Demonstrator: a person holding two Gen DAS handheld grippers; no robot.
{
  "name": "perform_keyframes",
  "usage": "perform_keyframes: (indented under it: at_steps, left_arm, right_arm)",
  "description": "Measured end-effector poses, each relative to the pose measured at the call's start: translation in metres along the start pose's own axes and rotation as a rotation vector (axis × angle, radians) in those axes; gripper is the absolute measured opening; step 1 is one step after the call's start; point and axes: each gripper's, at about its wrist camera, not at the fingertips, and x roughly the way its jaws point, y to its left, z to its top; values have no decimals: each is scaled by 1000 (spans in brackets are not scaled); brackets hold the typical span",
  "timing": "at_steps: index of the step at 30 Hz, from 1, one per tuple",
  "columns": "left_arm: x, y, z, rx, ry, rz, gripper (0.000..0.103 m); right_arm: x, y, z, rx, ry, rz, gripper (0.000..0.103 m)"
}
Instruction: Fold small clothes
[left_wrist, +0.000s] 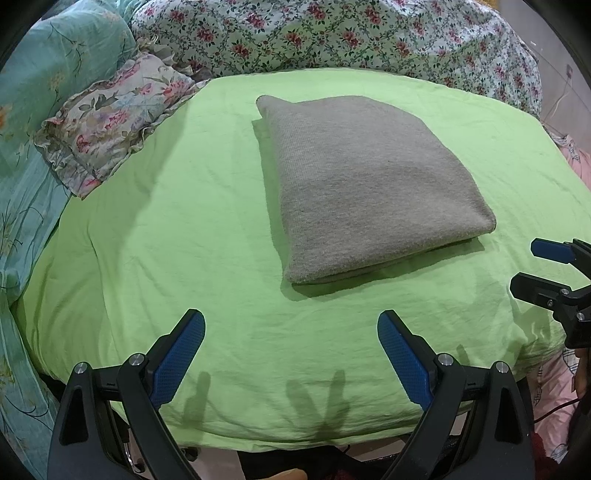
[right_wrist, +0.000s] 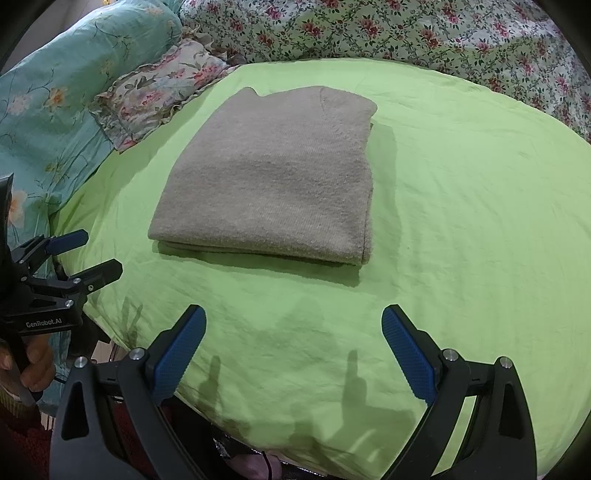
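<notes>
A grey knit garment (left_wrist: 365, 184) lies folded into a flat rectangle on the green sheet (left_wrist: 184, 221). It also shows in the right wrist view (right_wrist: 273, 181). My left gripper (left_wrist: 291, 321) is open and empty, held over the sheet's near edge, short of the garment. My right gripper (right_wrist: 293, 317) is open and empty, also near the front edge, short of the garment. Each gripper shows in the other's view: the right one (left_wrist: 532, 267) at the right edge, the left one (right_wrist: 99, 251) at the left edge, both with jaws apart.
A floral frilled pillow (left_wrist: 110, 118) lies at the back left beside a teal quilt (left_wrist: 44, 74). A flowered blanket (left_wrist: 332, 33) is bunched along the back. The green sheet's front edge (left_wrist: 295, 439) drops off just under my fingers. Pink fabric (left_wrist: 554, 398) lies at the right.
</notes>
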Motion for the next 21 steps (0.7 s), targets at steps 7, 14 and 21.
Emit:
perform_keyframes:
  at_steps: [7, 14, 21]
  left_arm:
    - [1, 0, 1, 1, 2, 5, 95]
    - [0, -4, 2, 12, -4, 3, 95]
    - [-3, -7, 3, 18, -11, 0, 95]
  right_arm:
    - [1, 2, 1, 6, -1, 2, 96]
    - [0, 3, 1, 13, -6, 5, 96]
    - [0, 3, 1, 12, -8, 7, 96]
